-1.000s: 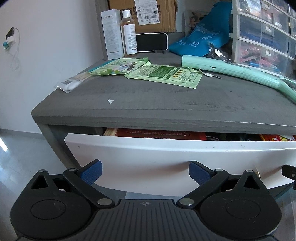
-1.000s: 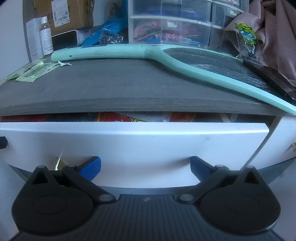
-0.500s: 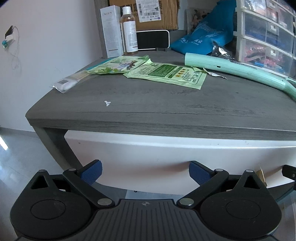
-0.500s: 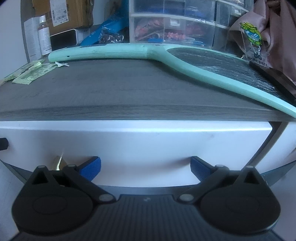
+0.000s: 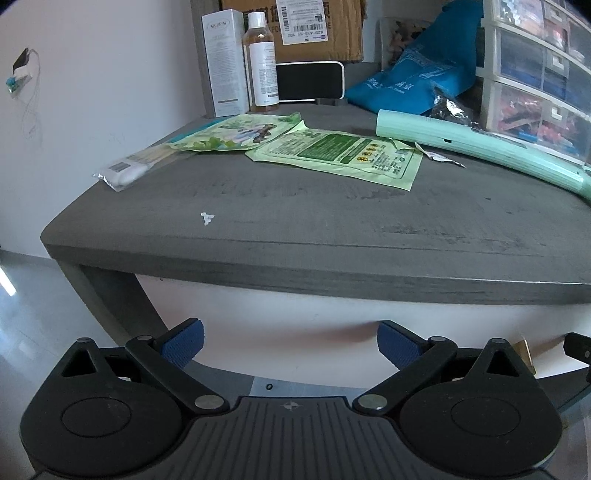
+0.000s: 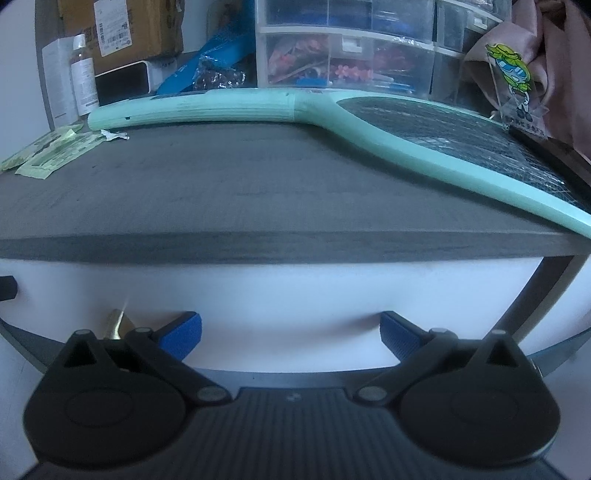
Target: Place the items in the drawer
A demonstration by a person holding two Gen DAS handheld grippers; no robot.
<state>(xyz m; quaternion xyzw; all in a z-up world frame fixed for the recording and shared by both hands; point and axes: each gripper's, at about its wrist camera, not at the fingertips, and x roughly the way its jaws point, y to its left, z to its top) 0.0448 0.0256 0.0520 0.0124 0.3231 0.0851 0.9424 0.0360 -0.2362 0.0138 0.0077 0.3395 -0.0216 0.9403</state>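
Note:
The white drawer front (image 5: 332, 306) sits flush under the grey desktop (image 5: 332, 229), closed; it also shows in the right wrist view (image 6: 288, 291). My left gripper (image 5: 290, 341) is open and empty, its blue pads right against the drawer front. My right gripper (image 6: 290, 334) is open and empty, also against the drawer front. A brass knob (image 6: 116, 323) shows beside the right gripper's left finger, and in the left wrist view (image 5: 522, 349). Two green packets (image 5: 332, 151) and a swab pack (image 5: 127, 168) lie on the desktop.
A mint electric swatter (image 6: 332, 122) lies across the desktop. At the back stand a bottle (image 5: 262, 62), a white box (image 5: 223, 62), a cardboard box (image 5: 317, 26), a blue bag (image 5: 417, 77) and clear drawer units (image 6: 351, 48). A wall is on the left.
The drawer was open a crack with its contents showing; it has slid in and is now shut. Both grippers moved forward with it, still open.

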